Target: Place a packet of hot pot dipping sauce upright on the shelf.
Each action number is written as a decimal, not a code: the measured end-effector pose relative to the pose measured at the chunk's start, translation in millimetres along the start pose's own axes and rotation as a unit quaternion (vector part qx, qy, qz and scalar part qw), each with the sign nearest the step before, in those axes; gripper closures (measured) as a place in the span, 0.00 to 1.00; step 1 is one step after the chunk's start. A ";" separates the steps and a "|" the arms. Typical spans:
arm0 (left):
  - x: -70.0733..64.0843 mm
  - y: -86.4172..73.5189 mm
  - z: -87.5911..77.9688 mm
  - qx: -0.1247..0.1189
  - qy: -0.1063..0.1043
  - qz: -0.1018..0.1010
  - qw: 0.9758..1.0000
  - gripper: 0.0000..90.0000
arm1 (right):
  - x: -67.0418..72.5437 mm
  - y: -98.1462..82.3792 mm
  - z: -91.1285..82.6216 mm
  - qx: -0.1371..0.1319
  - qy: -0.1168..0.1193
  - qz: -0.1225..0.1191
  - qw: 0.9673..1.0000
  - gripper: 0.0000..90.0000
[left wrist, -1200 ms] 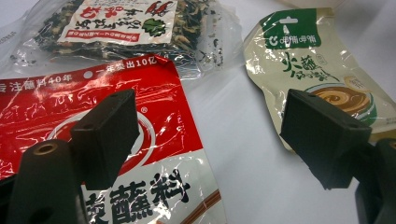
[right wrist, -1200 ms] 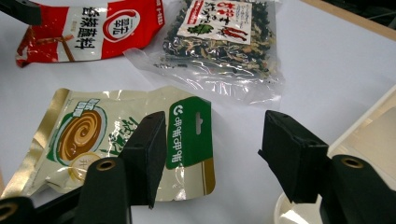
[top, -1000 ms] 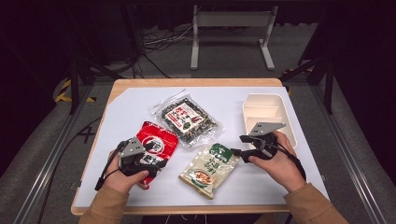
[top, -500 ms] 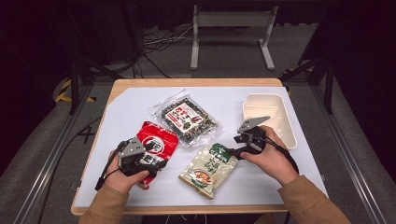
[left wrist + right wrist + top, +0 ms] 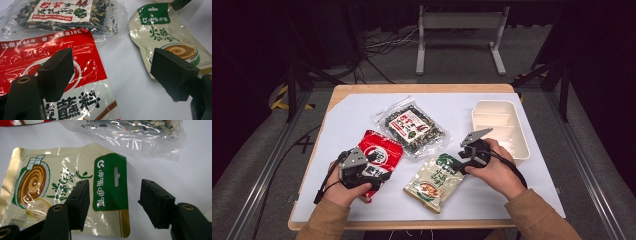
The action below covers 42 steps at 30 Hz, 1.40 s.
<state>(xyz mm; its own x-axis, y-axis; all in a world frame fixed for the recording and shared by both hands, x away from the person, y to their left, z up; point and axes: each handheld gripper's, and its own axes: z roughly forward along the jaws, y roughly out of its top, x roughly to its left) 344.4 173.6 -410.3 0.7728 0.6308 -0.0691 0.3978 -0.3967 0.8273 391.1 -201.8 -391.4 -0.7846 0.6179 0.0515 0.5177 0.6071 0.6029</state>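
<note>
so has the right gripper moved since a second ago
Yes. In the high view the right gripper has come left and toward the person, away from the white tray, to the green top of the beige pouch. Its jaws have just been closing slightly, not yet gripping.

red pouch (image 5: pixel 50 50): "注蘸料40年", "年销量超10亿" (partly creased) | beige pouch (image 5: pixel 62 185): green header, "G" logo

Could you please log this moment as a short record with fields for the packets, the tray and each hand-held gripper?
surface: white table
red packet: under the left hand-held gripper, jaws open
beige-green packet: its green top edge lies between the open jaws of the right hand-held gripper
clear packet: behind both, untouched
cream tray: far right, nothing in it
</note>
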 end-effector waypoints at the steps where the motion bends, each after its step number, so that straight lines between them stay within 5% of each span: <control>1: 0.0 0.0 0.1 0.001 0.000 -0.001 1.000 0.22 | 0.3 -0.7 1.5 0.004 0.000 0.002 1.000 0.46; 24: 2.8 -0.9 0.2 0.003 0.002 -0.004 1.000 0.21 | 7.5 -7.4 25.7 0.055 0.013 -0.004 0.998 0.42; 42: 3.6 -0.8 2.0 0.007 0.002 -0.003 1.000 0.21 | 17.7 -1.8 8.1 0.025 0.060 -0.004 0.998 0.58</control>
<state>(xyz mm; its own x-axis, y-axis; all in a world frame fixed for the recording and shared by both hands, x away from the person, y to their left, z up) 347.8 174.9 -412.4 0.7681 0.6363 -0.0721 0.4093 -0.4013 0.8194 379.1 -187.9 -398.1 -0.8226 0.5502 0.1435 0.5250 0.6379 0.5634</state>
